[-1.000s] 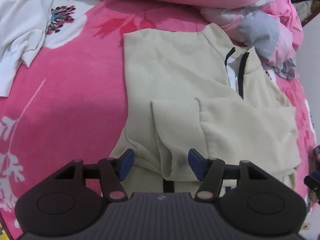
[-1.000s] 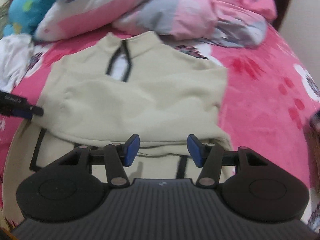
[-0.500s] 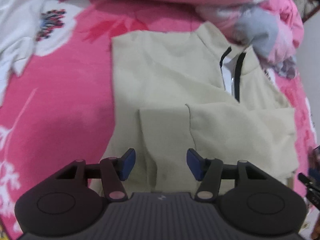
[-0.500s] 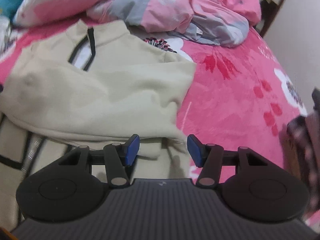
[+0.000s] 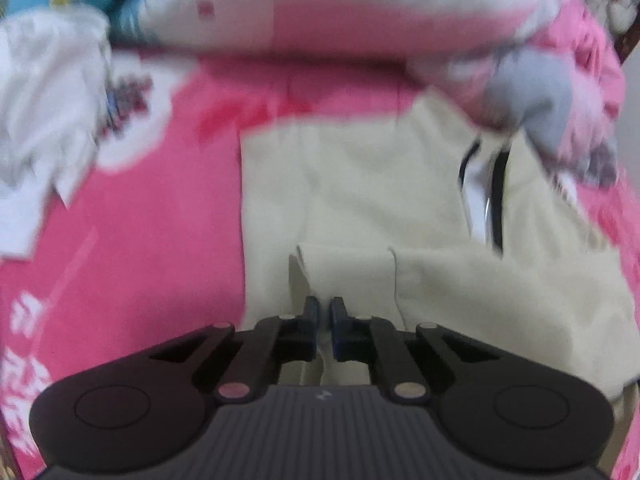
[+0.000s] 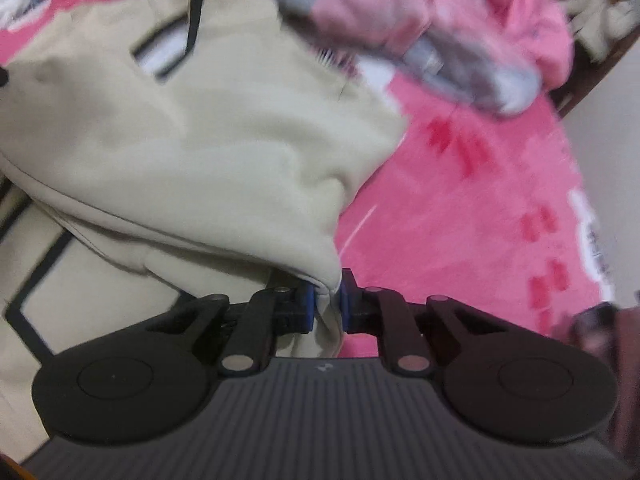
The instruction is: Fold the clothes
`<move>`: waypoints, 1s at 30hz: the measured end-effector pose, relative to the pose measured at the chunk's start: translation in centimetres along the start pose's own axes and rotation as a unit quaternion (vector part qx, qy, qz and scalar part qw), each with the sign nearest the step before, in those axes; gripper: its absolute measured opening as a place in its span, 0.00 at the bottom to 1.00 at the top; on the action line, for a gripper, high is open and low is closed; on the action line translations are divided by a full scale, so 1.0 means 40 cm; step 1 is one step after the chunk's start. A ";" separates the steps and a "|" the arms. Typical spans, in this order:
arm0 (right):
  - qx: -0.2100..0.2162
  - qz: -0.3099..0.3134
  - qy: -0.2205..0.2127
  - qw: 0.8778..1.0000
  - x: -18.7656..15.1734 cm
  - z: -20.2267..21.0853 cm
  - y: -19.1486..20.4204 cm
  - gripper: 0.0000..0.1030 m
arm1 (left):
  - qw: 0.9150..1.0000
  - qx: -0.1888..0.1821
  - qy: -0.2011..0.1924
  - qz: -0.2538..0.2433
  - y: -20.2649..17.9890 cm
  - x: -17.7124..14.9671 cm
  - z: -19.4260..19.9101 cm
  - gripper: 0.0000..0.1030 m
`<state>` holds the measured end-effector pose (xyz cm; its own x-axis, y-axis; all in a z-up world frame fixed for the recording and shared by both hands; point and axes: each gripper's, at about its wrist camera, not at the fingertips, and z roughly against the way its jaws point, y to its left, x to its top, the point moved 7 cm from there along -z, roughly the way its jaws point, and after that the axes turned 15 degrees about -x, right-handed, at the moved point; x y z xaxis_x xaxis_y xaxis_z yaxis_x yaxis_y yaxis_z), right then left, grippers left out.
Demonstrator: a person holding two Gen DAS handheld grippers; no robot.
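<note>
Pink flowered bedding (image 5: pixel 152 248) carries the cream pullover (image 5: pixel 360 200), spread flat with its dark-edged zip collar (image 5: pixel 484 196) toward the heaped quilt (image 5: pixel 360 12). Folded sleeve cloth lies over the pullover's lower body. At the pullover's near edge the left gripper (image 5: pixel 324 320) has its blue pads pressed nearly together on a fold of cream cloth. At the pullover's right corner the right gripper (image 6: pixel 327 300) pinches a bunched corner of the pullover (image 6: pixel 200 152). White clothing (image 5: pixel 44 168) lies left of the pullover; both views are blurred.
</note>
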<state>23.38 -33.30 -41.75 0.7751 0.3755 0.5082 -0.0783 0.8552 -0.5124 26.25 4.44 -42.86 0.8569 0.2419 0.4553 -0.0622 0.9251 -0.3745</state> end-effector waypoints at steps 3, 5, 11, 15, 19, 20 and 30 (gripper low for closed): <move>-0.024 0.019 -0.028 0.999 -0.013 0.046 0.028 0.10 | 0.999 0.036 -0.017 -0.017 0.010 0.021 0.001 0.07; -0.035 0.064 -0.029 0.997 -0.045 0.031 0.078 0.12 | 0.999 0.050 0.007 -0.013 0.036 0.002 -0.034 0.07; -0.060 0.205 -0.054 0.976 -0.127 0.012 0.142 0.26 | 0.993 0.085 0.035 -0.069 0.032 -0.025 -0.068 0.09; -0.026 0.138 -0.042 0.989 -0.122 0.074 0.020 0.37 | 0.995 0.081 0.023 -0.056 0.029 -0.023 -0.024 0.17; 0.024 0.015 -0.053 0.998 -0.043 0.124 -0.099 0.35 | 0.995 0.082 -0.027 -0.045 0.015 -0.009 0.053 0.24; 0.038 -0.029 -0.058 0.997 -0.005 0.126 -0.127 0.35 | 0.996 0.071 -0.033 -0.043 0.003 -0.008 0.053 0.24; 0.173 -0.255 0.022 0.951 0.177 -0.278 -0.103 0.17 | 0.996 0.064 -0.001 -0.061 -0.030 -0.051 -0.141 0.38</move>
<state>36.15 -38.14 -43.74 0.7931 -0.1287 0.5953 0.1189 0.9913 0.0558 27.44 1.18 -47.88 0.8612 0.1263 0.4923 -0.0226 0.9772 -0.2111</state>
